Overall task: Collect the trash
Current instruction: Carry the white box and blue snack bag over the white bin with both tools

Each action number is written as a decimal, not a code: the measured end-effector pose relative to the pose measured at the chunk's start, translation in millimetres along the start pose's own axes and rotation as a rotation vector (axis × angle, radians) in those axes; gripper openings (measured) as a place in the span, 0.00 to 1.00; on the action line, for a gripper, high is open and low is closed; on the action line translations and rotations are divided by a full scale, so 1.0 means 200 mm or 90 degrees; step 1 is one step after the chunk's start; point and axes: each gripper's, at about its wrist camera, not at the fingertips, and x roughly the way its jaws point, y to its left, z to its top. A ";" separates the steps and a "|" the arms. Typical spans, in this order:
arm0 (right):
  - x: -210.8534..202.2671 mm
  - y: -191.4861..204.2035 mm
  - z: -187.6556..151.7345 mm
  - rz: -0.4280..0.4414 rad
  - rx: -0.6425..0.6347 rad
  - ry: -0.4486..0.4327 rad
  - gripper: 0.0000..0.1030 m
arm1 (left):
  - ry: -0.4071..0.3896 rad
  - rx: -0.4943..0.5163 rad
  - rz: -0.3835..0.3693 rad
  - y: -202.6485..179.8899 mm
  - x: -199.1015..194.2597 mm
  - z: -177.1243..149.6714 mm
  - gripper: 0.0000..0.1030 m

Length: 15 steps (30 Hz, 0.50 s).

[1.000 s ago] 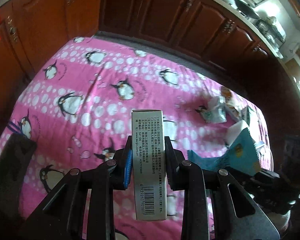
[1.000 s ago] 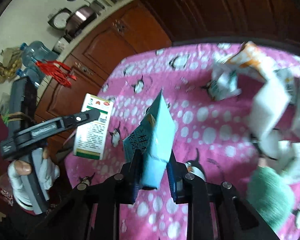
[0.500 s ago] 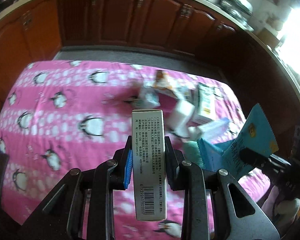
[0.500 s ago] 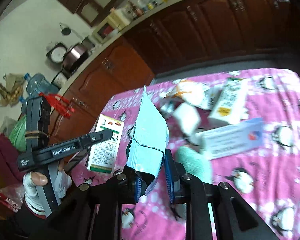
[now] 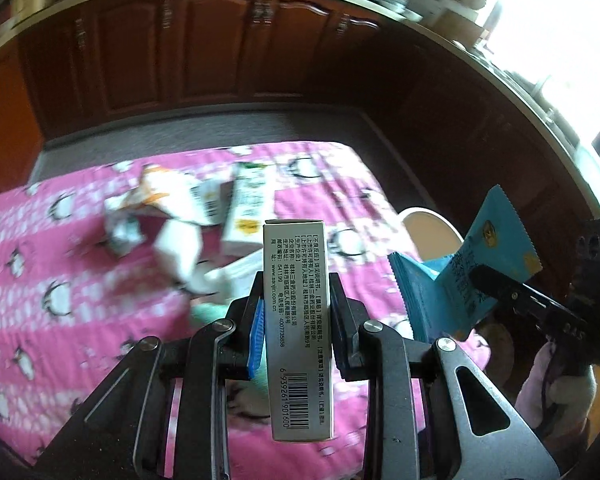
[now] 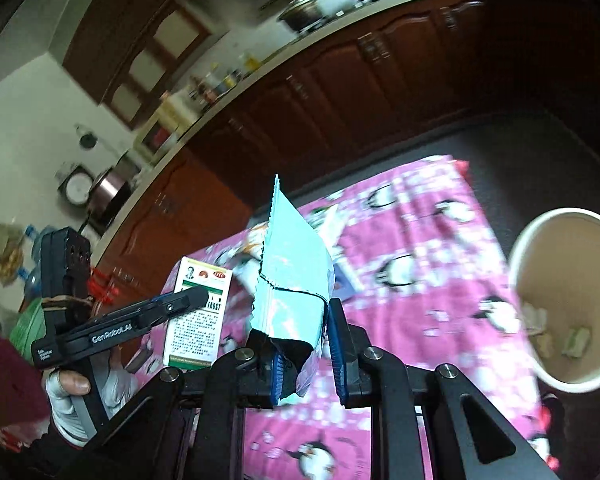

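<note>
- The left gripper (image 5: 296,324) was clamped on a tall white carton (image 5: 298,320), its jaws pressed flat against the two broad faces, with the barcode end toward the camera.
- The right gripper (image 6: 304,356) had just been narrowing its jaws on a pale blue sachet (image 6: 294,276), crumpling its lower end; the serrated top stood upright above the pads.
- The step in hand looked like the carry: both pieces were lifted clear of the pink penguin cloth (image 5: 72,292) and headed for the round paper bin (image 6: 564,300).
- The next move would call for bringing each gripper over the bin's mouth and only then opening, one at a time, so neither piece fell on the cloth.
- More litter (image 5: 172,216), wrappers and a box, lay in a blurred heap on the cloth, so the job was far from done.
- Only the left wrist view showed that heap clearly, and just the bin's rim behind the sachet.
- Only the right wrist view showed inside the bin, where a few scraps (image 6: 556,332) lay, and the gloved hand (image 6: 80,392) holding the left tool.
</note>
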 end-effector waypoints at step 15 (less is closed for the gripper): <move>-0.37 -0.56 0.04 -0.167 0.096 -0.071 0.18 | 0.042 0.091 -0.089 -0.60 0.35 0.16 0.24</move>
